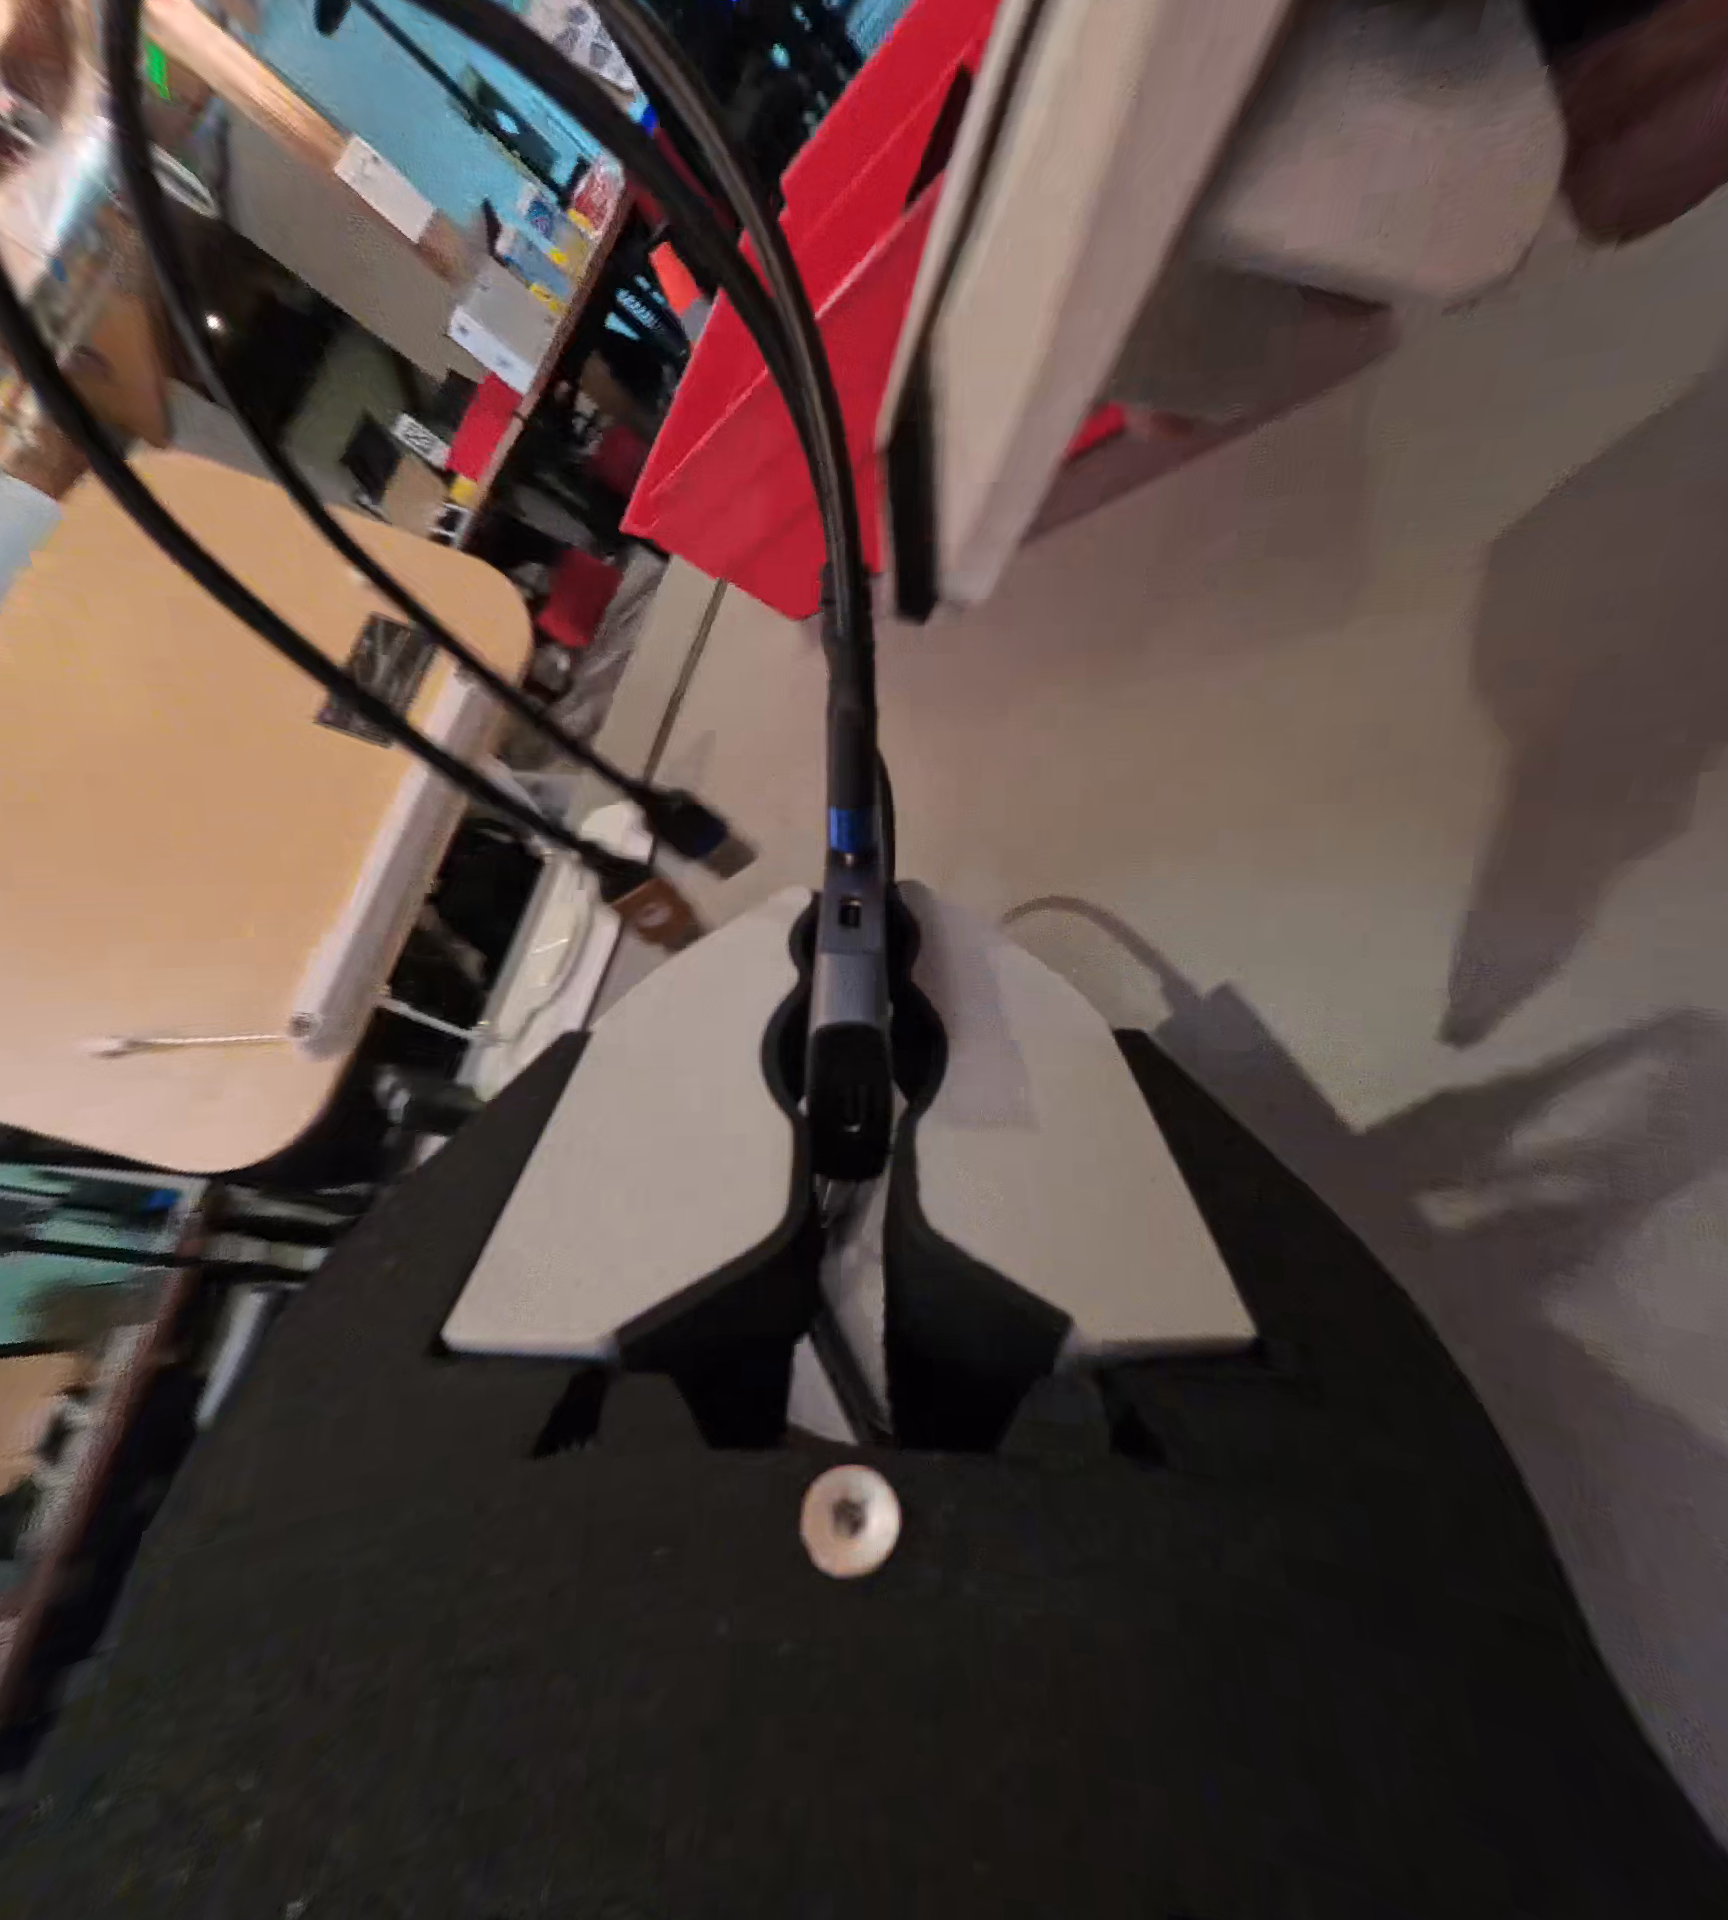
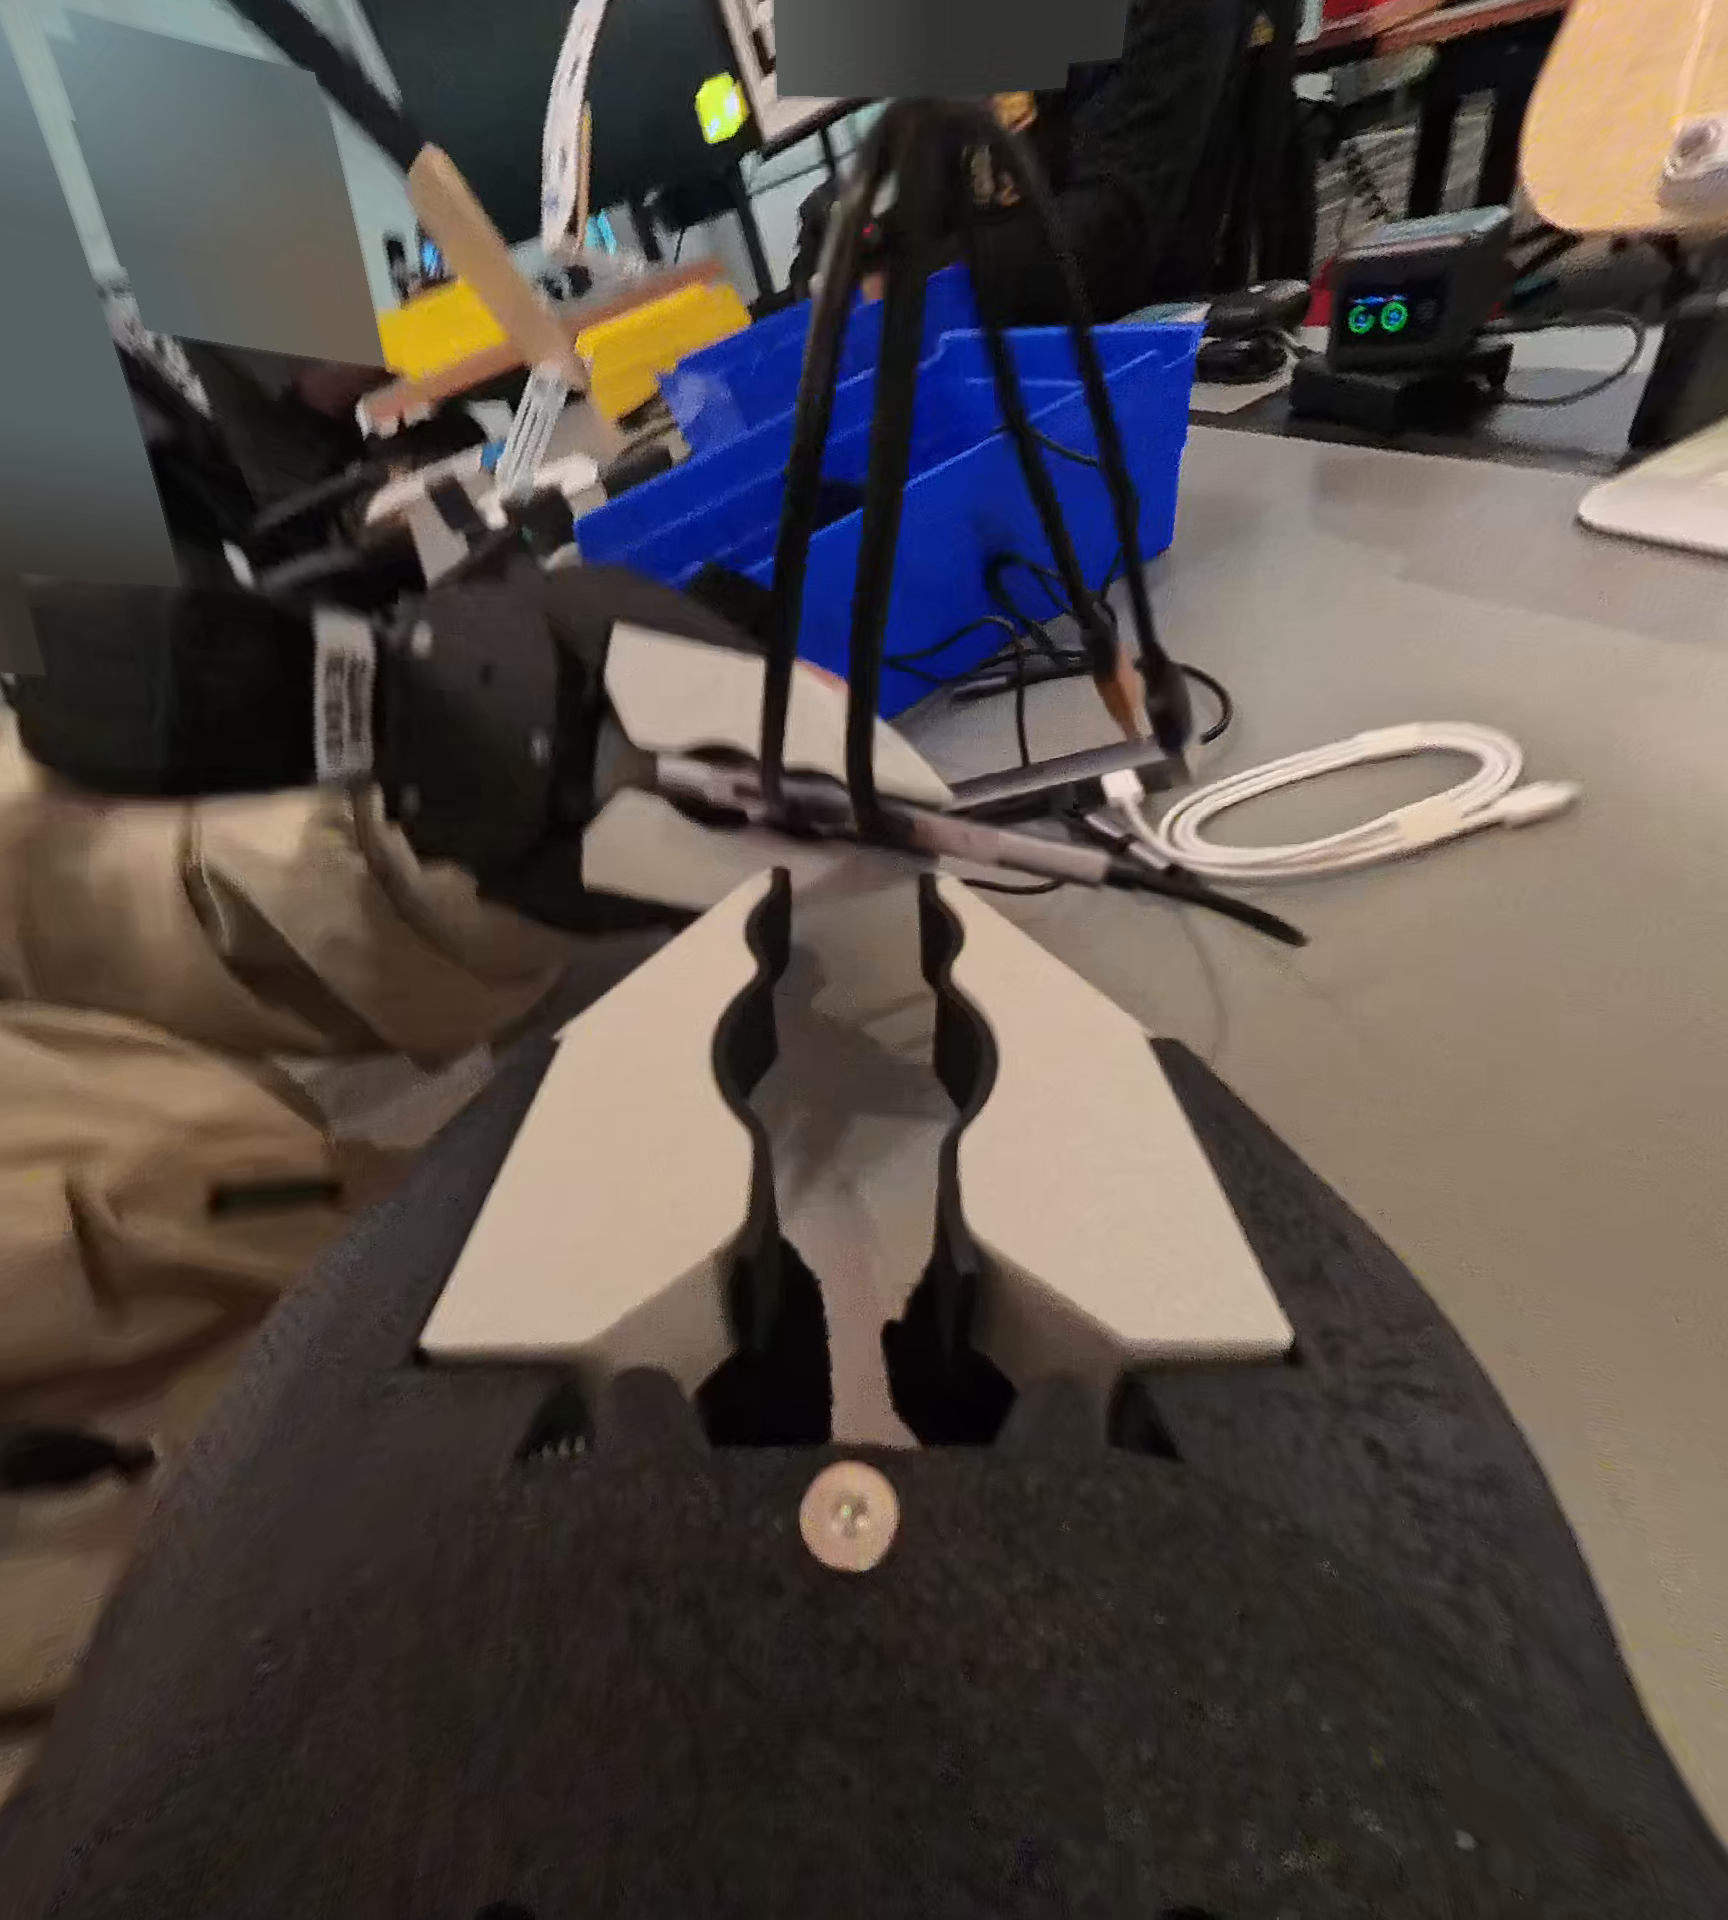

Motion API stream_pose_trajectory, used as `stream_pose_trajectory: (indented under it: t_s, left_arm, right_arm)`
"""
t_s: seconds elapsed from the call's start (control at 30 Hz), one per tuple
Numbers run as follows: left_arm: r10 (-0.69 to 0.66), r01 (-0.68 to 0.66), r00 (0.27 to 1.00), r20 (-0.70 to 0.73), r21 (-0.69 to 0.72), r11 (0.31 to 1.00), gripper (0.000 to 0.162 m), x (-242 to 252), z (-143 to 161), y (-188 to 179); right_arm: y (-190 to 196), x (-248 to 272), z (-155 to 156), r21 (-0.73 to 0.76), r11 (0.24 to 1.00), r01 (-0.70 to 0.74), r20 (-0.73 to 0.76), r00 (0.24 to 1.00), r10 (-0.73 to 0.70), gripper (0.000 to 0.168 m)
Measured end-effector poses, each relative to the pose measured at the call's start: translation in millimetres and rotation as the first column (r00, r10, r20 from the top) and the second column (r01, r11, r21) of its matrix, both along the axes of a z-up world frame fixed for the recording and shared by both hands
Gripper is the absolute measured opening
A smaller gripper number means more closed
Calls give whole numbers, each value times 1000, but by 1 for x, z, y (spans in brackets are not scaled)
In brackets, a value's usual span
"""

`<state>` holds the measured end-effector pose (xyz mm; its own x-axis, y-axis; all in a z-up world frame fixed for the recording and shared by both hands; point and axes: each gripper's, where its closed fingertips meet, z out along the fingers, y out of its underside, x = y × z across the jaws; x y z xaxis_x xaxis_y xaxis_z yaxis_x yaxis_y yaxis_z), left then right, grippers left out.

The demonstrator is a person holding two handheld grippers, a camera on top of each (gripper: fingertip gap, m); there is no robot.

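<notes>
My left gripper [image 1: 855,909] is shut on a slim grey hub [image 1: 844,1003], held edge-on between its pale fingers. Black cables [image 1: 839,540] run from the hub's far end and loop upward. Two loose cable plugs [image 1: 699,831] hang to the left. In the right wrist view the left gripper [image 2: 735,774] comes in from the left and holds the hub [image 2: 995,844] level above the grey table [image 2: 1411,1039]. My right gripper [image 2: 855,920] is open and empty, its tips just short of the hub. The black cables [image 2: 881,520] rise in front of it.
A blue bin [image 2: 995,447] stands behind the hub and a coiled white cable [image 2: 1359,800] lies to its right. A red bin [image 1: 766,416] and a pale finger with a black pad [image 1: 1005,312] sit ahead of the left gripper. A beige sleeve [image 2: 164,1039] is at the left.
</notes>
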<state>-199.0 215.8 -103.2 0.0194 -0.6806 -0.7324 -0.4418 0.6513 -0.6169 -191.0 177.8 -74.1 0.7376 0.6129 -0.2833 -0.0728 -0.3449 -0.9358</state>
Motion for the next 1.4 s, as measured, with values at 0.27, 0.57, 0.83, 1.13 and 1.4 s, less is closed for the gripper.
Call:
stream_pose_trajectory:
  t_s: [0.27, 0.57, 0.83, 1.13, 1.4]
  left_arm:
    - [123, -123, 992, -2, 49, 991, 9, 6, -8, 13]
    - [157, -156, 987, -14, 66, 986, 9, 14, -10, 4]
    - [190, -189, 982, -6, 68, 980, 9, 15, -9, 3]
    - [200, -199, 980, 3, -67, 978, 9, 18, -5, 1]
    - [174, -171, 985, 21, -100, 980, 10, 21, -1, -3]
  right_arm:
    - [5, -5, -17, -73, 992, 103, -28, 994, -105, 25]
    - [13, -10, -13, 34, 965, 260, 24, 965, -261, 24]
    - [17, -3, -12, 52, 950, 307, 8, 951, -308, 10]
    - [14, 1, -6, 22, 954, 300, -83, 951, -297, 9]
    - [11, 5, -1, 20, 954, 298, -137, 946, -292, 9]
